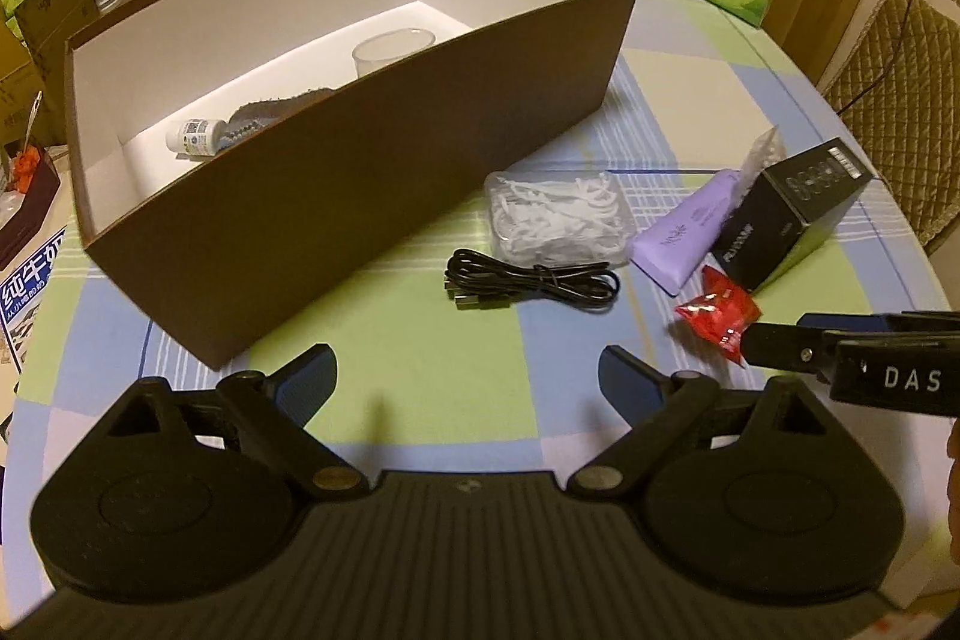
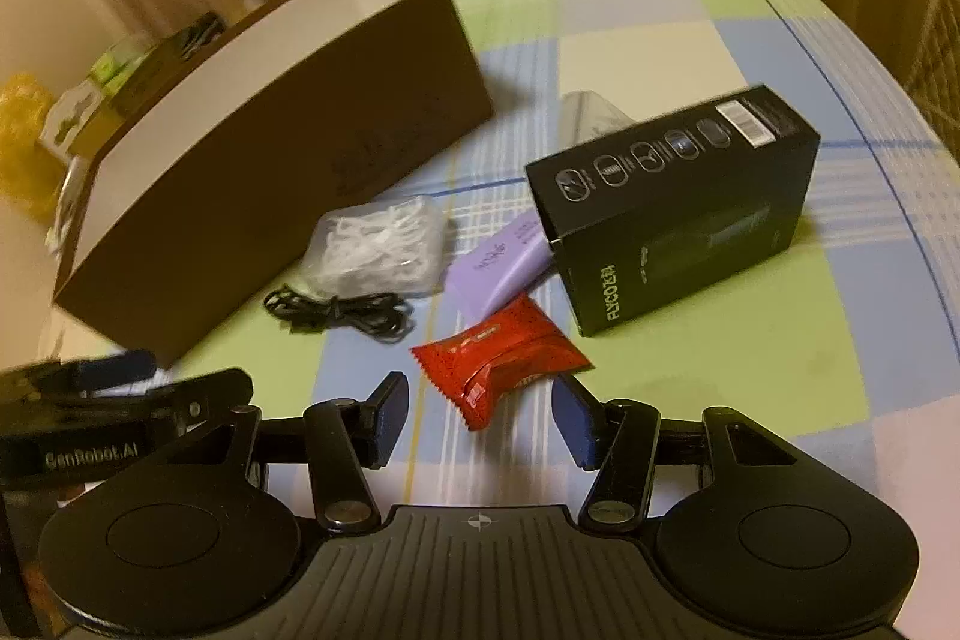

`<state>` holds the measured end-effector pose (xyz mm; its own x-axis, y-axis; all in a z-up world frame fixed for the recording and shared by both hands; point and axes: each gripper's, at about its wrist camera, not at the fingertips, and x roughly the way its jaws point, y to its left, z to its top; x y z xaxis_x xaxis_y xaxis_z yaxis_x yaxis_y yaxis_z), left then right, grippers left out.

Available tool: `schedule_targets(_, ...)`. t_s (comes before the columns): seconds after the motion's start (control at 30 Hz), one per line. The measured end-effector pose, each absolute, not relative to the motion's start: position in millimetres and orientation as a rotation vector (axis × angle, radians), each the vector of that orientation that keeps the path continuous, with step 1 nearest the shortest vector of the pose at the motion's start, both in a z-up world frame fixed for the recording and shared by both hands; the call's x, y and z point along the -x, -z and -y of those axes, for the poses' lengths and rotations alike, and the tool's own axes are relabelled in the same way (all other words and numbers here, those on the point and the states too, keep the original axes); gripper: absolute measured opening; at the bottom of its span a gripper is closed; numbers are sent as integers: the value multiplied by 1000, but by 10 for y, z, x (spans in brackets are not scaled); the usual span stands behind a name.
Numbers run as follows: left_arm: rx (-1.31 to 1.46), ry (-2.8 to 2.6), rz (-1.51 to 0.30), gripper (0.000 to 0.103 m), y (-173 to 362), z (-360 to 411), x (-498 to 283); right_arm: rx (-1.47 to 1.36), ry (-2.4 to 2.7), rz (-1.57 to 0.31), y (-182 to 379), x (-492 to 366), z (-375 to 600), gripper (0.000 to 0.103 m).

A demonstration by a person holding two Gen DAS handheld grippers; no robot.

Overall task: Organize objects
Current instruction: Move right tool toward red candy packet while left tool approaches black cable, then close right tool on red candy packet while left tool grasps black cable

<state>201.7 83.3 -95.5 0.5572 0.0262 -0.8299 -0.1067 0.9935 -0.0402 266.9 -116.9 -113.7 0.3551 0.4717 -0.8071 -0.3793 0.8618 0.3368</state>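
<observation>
Near the bench's [image 2: 690, 58] front edge, right claw [image 2: 480, 415] half-closed around crinkled red foil packet [image 2: 498, 361], contact seemingly partial; left claw [image 1: 467, 376] wide, empty.

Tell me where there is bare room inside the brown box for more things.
The brown box has bare floor at its near-left end, before the small white bottle, and in the far corner behind the clear cup. The middle is crowded: bottle, a dark item and cup lie in a row.

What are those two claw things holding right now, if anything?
Nothing. The left gripper hangs open over bare tablecloth. The right gripper straddles the near end of the red snack packet, but its pads do not press it.
</observation>
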Motion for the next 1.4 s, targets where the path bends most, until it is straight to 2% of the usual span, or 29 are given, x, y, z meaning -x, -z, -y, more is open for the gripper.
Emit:
schedule_targets(0.27, 94, -75, -992, 92, 1063, -907, -2144, -242, -383, -1104, 1239, -2864, 1144, 52)
schedule_targets(0.5, 91, -70, -999, 92, 1116, -936, -2190, -220, -320, -1121, 1347, -2916, 1077, 52)
schedule_targets(0.57, 91, -68, -1002, 92, 1126, -937, -2194, -191, -345, -1137, 1381, -2904, 1081, 37)
schedule_targets(0.77, 96, -64, -1001, 92, 1139, -952, -2197, -43, -420, -1118, 1336, -2768, 1113, 27)
schedule_targets(1.4, 86, -17, -996, 95, 1413, -662, -2511, -19, -331, -1120, 1236, -2842, 1649, 27)
